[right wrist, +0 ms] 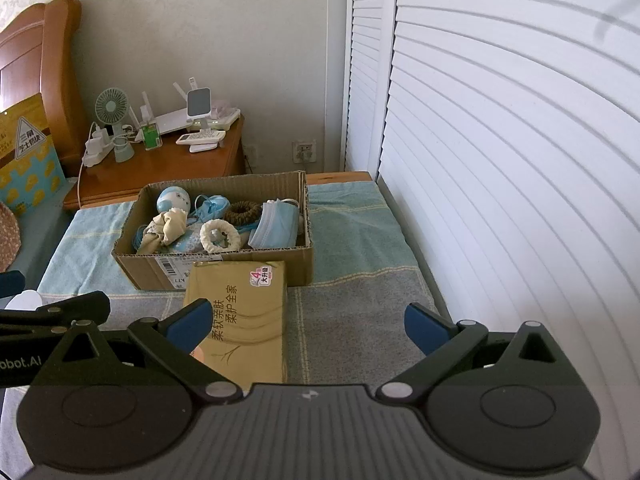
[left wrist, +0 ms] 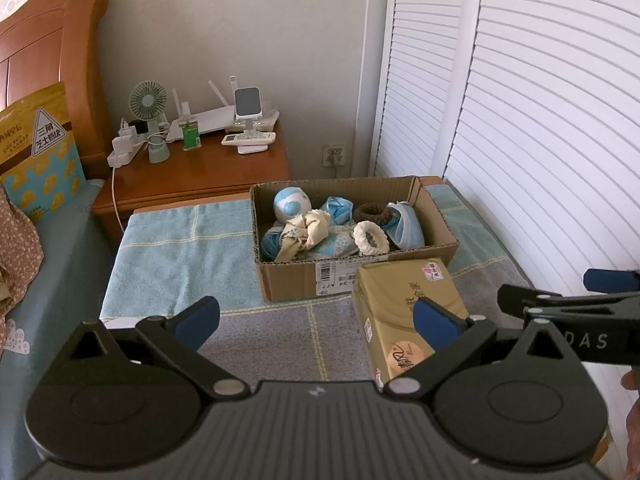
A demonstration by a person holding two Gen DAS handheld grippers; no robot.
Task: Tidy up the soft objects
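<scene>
Open brown cardboard box (right wrist: pixel 224 256) on blue-grey checked bed cover (right wrist: pixel 352 320) holds soft items: white fabric ring (right wrist: pixel 220 235), pale blue face mask (right wrist: pixel 276 226), beige cloth (left wrist: pixel 304 232). All look light, limp; pinch at fold or ring band. Khaki tissue pack (right wrist: pixel 244 320) touches box front, partly blocks approach. Left gripper (left wrist: pixel 316 320) spread wide, empty. Right gripper (right wrist: pixel 308 324) likewise spread, empty.

Beige wall (left wrist: pixel 224 20) ahead of me. White louvered shutters (left wrist: pixel 540 120) fill my right, daylight glowing through. Orange wooden headboard (left wrist: pixel 48 60) at left; matching nightstand (left wrist: pixel 192 168) in the corner. Wall socket (left wrist: pixel 334 155) low beside the shutters. Blue-and-grey checked blanket (left wrist: pixel 180 256) beneath.
</scene>
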